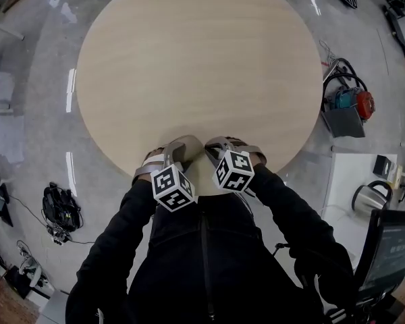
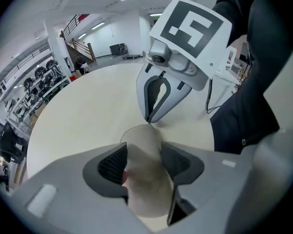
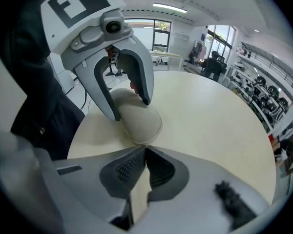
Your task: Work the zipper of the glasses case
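Observation:
A beige glasses case [image 2: 142, 182] lies at the near edge of the round table [image 1: 196, 66]. My left gripper [image 2: 144, 148] straddles it, both dark pads pressed against its sides. From the right gripper view, the left gripper [image 3: 131, 109] stands over the case [image 3: 137, 123] with a finger on each side. My right gripper [image 3: 145, 149] is shut, its tips meeting at the rounded end of the case. The left gripper view shows the right gripper [image 2: 149, 121] touching that same end. Too small to see is any zipper pull between those tips.
The person's dark sleeves and body crowd the table's near edge [image 1: 209, 187]. On the floor to the right are a red and teal machine [image 1: 351, 101] and a kettle [image 1: 368, 196]. A bundle of cables [image 1: 61, 211] lies at the left.

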Demonstrator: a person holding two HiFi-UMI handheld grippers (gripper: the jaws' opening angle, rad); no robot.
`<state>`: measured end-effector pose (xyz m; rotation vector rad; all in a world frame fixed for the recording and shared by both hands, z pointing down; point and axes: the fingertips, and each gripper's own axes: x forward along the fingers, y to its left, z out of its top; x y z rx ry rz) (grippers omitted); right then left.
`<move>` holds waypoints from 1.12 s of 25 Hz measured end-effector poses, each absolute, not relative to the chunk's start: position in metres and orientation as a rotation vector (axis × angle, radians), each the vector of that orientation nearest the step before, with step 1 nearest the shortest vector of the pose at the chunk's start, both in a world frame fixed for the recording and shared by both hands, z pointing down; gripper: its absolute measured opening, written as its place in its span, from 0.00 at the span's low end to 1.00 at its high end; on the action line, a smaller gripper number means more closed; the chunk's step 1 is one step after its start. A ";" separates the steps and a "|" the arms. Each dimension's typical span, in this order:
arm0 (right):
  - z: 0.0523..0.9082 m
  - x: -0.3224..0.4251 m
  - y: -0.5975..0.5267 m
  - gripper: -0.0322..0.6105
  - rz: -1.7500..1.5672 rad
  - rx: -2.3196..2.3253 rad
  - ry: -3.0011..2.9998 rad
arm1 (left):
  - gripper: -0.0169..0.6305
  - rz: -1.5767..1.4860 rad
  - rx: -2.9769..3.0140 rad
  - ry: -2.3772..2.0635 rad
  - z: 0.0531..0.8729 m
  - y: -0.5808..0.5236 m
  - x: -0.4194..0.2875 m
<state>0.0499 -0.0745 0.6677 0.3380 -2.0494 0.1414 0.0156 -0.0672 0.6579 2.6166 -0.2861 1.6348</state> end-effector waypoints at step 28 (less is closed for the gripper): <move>0.666 0.044 -0.107 0.06 -0.057 0.234 -2.094 | 0.67 1.866 2.480 -0.053 0.703 -0.070 -0.009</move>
